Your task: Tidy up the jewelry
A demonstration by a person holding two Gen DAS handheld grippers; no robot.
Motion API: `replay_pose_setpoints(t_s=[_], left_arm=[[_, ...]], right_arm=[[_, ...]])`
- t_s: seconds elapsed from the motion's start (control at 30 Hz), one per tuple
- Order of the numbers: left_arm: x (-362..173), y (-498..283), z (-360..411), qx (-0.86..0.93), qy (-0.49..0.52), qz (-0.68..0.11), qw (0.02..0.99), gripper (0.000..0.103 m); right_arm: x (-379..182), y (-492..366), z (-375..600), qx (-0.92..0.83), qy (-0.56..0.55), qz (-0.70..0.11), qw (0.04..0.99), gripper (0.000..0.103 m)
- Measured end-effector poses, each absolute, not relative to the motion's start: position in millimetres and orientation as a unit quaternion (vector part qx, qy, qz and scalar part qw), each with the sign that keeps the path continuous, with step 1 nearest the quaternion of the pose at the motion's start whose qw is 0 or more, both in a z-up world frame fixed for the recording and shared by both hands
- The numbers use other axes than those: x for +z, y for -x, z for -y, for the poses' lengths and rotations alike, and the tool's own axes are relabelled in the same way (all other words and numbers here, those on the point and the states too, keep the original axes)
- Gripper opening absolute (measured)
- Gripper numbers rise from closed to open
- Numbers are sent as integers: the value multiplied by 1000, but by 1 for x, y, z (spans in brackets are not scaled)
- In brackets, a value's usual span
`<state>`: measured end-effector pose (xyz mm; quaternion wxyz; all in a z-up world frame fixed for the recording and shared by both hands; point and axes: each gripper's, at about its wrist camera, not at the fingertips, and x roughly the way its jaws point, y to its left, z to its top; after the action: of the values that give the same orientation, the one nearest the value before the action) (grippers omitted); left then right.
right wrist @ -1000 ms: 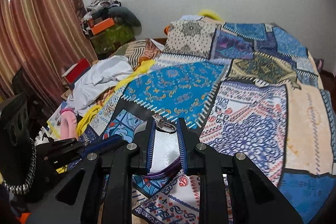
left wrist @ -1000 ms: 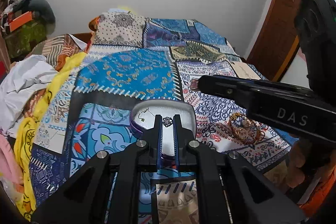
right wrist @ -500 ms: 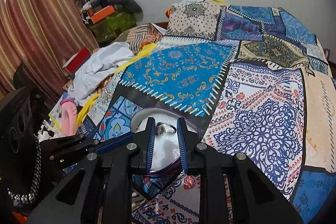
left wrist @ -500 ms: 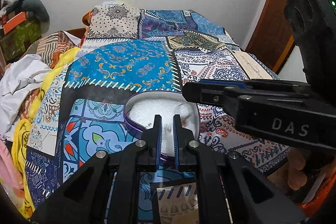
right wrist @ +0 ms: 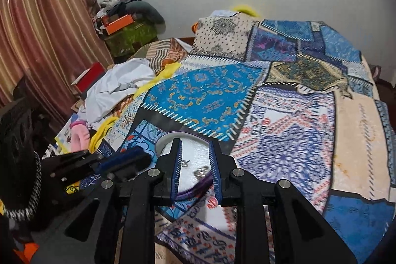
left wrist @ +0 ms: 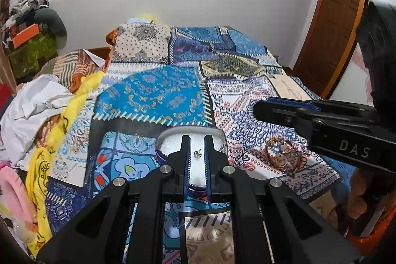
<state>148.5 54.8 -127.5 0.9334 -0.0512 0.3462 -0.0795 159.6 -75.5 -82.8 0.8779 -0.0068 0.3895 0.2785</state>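
A purple-rimmed jewelry box [left wrist: 217,134] with white padding lies on the patterned bedspread. A small silver earring [left wrist: 197,154] rests on the padding between my left gripper's [left wrist: 196,140] parted fingers. In the right wrist view the box [right wrist: 165,139] holds the earring [right wrist: 185,163] and a silver ring [right wrist: 201,172]. My right gripper [right wrist: 195,144] hangs open and empty above the box. It shows from the side in the left wrist view [left wrist: 309,113]. A pile of gold bangles [left wrist: 284,158] lies on the bed right of the box.
The patchwork bedspread [right wrist: 284,115] covers the bed. White and yellow clothes [left wrist: 44,110] are heaped along its left side. A red box [right wrist: 90,77] and stacked bags [right wrist: 128,26] stand by the curtain. A wooden door [left wrist: 331,29] is at the right.
My right gripper was shut on the silver ring, lowered over the box, then opened and left the ring on the padding. It has drawn back to the right. The left gripper stayed at the box.
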Motion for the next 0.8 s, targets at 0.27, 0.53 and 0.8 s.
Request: replay_pose_setpoints(t_s=[0.27,0.53,0.8], left_arm=[[-101,-132,-44,-71,42,-326,942,18],[-88,-124,-21,-80,33,-315,945,35],[-93,-129,11,-102,23,-331,938,39]], right_arm=[[-66,-145,106,240,12,-368,898,26],[-57,-126,145,196,19,-352,915,39],[-63,-118,186,161,5,-356,921,39]])
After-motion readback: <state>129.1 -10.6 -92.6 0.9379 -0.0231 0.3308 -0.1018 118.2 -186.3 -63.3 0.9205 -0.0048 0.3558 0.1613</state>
